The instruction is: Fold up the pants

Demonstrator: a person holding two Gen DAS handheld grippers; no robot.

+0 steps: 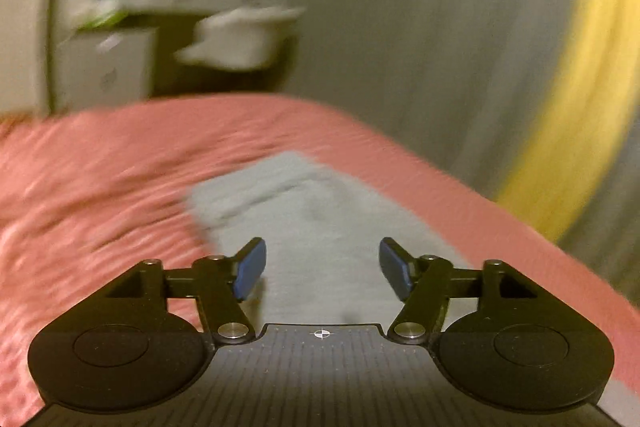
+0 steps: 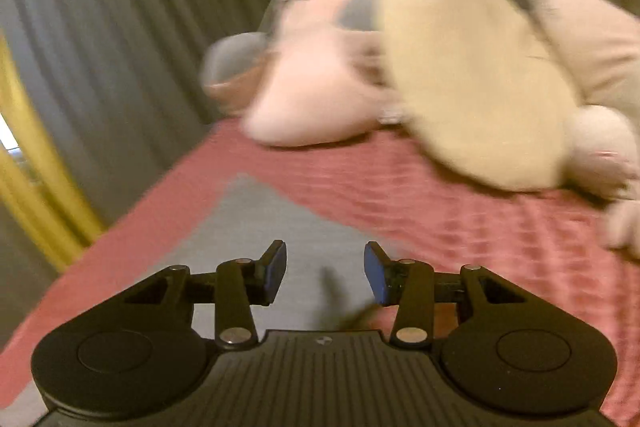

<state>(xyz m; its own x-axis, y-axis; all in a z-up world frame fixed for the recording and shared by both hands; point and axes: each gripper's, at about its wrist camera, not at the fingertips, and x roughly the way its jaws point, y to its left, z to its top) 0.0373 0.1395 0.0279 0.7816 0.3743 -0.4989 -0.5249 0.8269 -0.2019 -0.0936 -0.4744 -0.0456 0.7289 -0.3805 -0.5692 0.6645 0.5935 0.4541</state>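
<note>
Grey pants (image 1: 320,211) lie flat on a pink bedspread (image 1: 100,167), stretching away from the camera in the left wrist view. My left gripper (image 1: 322,267) hovers above them, open, with nothing between its blue pads (image 1: 250,267). In the right wrist view a corner of the same grey pants (image 2: 256,223) lies on the pink bedspread (image 2: 460,227). My right gripper (image 2: 325,271) is open above that cloth, its blue pads (image 2: 276,271) apart and empty. Both pictures are blurred by motion.
A large pale plush toy (image 2: 440,67) lies across the far side of the bed. Grey curtains (image 2: 100,7) with a yellow strip (image 1: 560,127) hang beside the bed. A cluttered shelf and white drawers (image 1: 160,7) stand beyond the bed's far edge.
</note>
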